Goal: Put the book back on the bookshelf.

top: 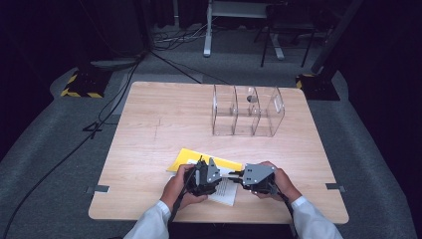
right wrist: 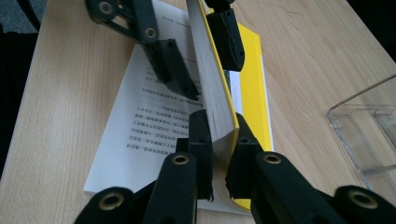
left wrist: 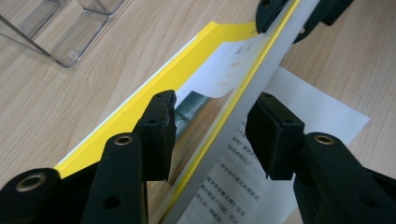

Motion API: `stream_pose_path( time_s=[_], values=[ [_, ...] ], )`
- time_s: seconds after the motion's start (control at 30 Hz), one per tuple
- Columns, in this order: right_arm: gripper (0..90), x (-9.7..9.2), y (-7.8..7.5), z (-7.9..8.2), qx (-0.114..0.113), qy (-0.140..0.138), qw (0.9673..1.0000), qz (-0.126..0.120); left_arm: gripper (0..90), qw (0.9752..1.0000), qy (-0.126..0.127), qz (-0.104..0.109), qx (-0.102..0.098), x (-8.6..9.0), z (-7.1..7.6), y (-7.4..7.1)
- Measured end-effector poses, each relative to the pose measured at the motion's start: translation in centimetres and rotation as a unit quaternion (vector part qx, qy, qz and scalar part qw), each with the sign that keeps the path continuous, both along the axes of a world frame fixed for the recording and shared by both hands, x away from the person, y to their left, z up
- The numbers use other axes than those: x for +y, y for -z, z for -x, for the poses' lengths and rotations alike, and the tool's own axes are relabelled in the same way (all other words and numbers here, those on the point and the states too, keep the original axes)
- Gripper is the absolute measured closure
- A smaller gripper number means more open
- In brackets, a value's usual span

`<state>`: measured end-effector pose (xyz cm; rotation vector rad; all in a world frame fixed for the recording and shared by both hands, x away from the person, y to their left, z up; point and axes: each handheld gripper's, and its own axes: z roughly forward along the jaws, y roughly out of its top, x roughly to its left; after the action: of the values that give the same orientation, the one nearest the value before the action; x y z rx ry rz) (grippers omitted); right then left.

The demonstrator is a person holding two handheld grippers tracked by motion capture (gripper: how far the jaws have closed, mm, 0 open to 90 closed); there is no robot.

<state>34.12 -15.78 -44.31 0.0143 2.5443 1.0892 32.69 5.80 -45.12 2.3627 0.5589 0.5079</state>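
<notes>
A yellow-covered book [top: 191,158] lies open near the table's front edge, with a printed page [right wrist: 140,126] lying flat. A thick block of pages [right wrist: 212,84] with a yellow edge stands up from it. My right gripper [right wrist: 222,133] is shut on the near end of that block, one pad on each side. My left gripper [left wrist: 212,126] straddles the same block [left wrist: 243,93] farther along. Its pads [left wrist: 159,130] stand apart from the paper, with a gap showing on the yellow side. In the high view the left gripper [top: 219,175] and right gripper [top: 238,175] face each other over the book.
A clear plastic organiser [top: 247,110] with several compartments stands at the back right of the wooden table [top: 149,124]. Its corner shows in the left gripper view [left wrist: 70,28] and the right gripper view [right wrist: 369,135]. Cables and stands lie on the floor beyond.
</notes>
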Motion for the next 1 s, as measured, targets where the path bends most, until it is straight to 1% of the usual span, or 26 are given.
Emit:
stream_pose_path(
  time_s=[0.03,0.07,0.13,0.17,0.2,0.23,0.27,0.3,0.33,0.37,0.4,0.43,0.47,0.53,0.57,0.63,0.67,0.7,0.77,0.8,0.83,0.87,0.9,0.97,1.0],
  values=[
    [83.0,0.0,0.0,0.0,0.0,0.001,1.0,-0.002,59.1,0.9999,0.011,0.005,0.001,0.2,0.0,0.0],
    [81.7,0.0,0.0,0.0,0.0,0.004,1.0,-0.007,64.1,0.9998,0.017,0.003,-0.005,0.3,0.1,-0.1],
    [78.5,-0.2,-0.1,-0.1,0.008,0.008,0.9997,-0.023,69.6,0.9996,0.022,-0.006,-0.017,0.3,0.2,-0.1],
    [76.7,-0.4,-0.1,-0.1,0.014,0.011,0.9993,-0.033,71.7,0.9994,0.023,-0.004,-0.024,0.4,0.3,0.0],
    [71.1,-0.8,-0.2,-0.2,0.015,0.019,0.9985,-0.049,74.1,0.9994,0.023,-0.002,-0.026,0.5,0.3,0.0],
    [65.7,-1.3,-0.2,-0.3,0.015,0.027,0.9978,-0.059,75.4,0.9994,0.023,0.002,-0.027,0.7,0.3,0.0],
    [60.5,-1.8,-0.3,-0.5,0.021,0.032,0.997,-0.068,75.9,0.9993,0.023,0.007,-0.028,0.8,0.3,-0.1],
    [56.7,-2.5,-0.4,-0.7,0.027,0.038,0.996,-0.076,76.3,0.9991,0.024,0.015,-0.032,1.2,0.3,-0.5],
    [56.7,-2.5,-0.4,-0.7,0.027,0.038,0.996,-0.076,76.8,0.9991,0.024,0.015,-0.032,1.2,0.3,-0.5],
    [52.2,-3.6,-0.3,-1.1,0.033,0.063,0.9937,-0.086,76.8,0.999,0.02,0.025,-0.033,1.6,0.3,-0.8],
    [50.7,-4.5,-0.3,-1.5,0.041,0.083,0.9909,-0.097,77.4,0.9984,0.016,0.039,-0.038,2.0,0.3,-1.1],
    [50.5,-5.4,-0.1,-2.0,0.049,0.098,0.9881,-0.108,77.8,0.9978,0.01,0.051,-0.041,2.5,0.4,-1.4],
    [49.6,-6.1,0.2,-2.4,0.053,0.112,0.9858,-0.113,78.4,0.9975,0.008,0.057,-0.042,2.9,0.4,-1.6],
    [49.4,-6.7,0.9,-3.1,0.054,0.131,0.9841,-0.107,79.3,0.9957,0.002,0.082,-0.044,3.9,0.5,-2.1],
    [49.3,-6.8,1.6,-3.6,0.062,0.137,0.9832,-0.104,79.7,0.9948,-0.002,0.091,-0.044,4.3,0.5,-2.3],
    [49.3,-6.6,2.8,-4.3,0.075,0.134,0.983,-0.1,80.6,0.993,-0.01,0.108,-0.048,5.0,0.5,-2.6],
    [47.8,-6.3,3.3,-4.5,0.079,0.134,0.9831,-0.096,81.0,0.9923,-0.01,0.113,-0.049,5.3,0.5,-2.7],
    [45.3,-5.9,3.7,-4.8,0.082,0.13,0.984,-0.09,81.4,0.9921,-0.01,0.115,-0.049,5.4,0.5,-2.8],
    [42.4,-5.2,4.0,-4.9,0.08,0.13,0.984,-0.091,81.8,0.9916,-0.006,0.12,-0.048,5.7,0.7,-3.0],
    [41.1,-4.9,4.0,-5.0,0.079,0.128,0.984,-0.096,81.9,0.9915,0.0,0.121,-0.048,5.8,0.8,-3.2],
    [41.1,-4.9,4.0,-5.0,0.079,0.128,0.984,-0.096,82.1,0.9915,0.0,0.121,-0.048,5.8,0.8,-3.2],
    [39.2,-4.6,3.9,-5.1,0.08,0.127,0.9828,-0.108,82.1,0.9911,0.004,0.125,-0.047,5.8,0.9,-3.3],
    [37.4,-4.2,3.5,-5.3,0.079,0.129,0.9799,-0.13,82.4,0.9903,0.009,0.13,-0.047,5.8,1.0,-3.4],
    [36.2,-4.1,3.2,-5.3,0.08,0.128,0.9785,-0.141,82.7,0.9894,0.018,0.136,-0.046,5.6,1.1,-3.6],
    [35.0,-4.0,2.9,-5.3,0.075,0.13,0.9778,-0.146,82.7,0.9894,0.018,0.136,-0.046,5.6,1.1,-3.6]
  ],
)
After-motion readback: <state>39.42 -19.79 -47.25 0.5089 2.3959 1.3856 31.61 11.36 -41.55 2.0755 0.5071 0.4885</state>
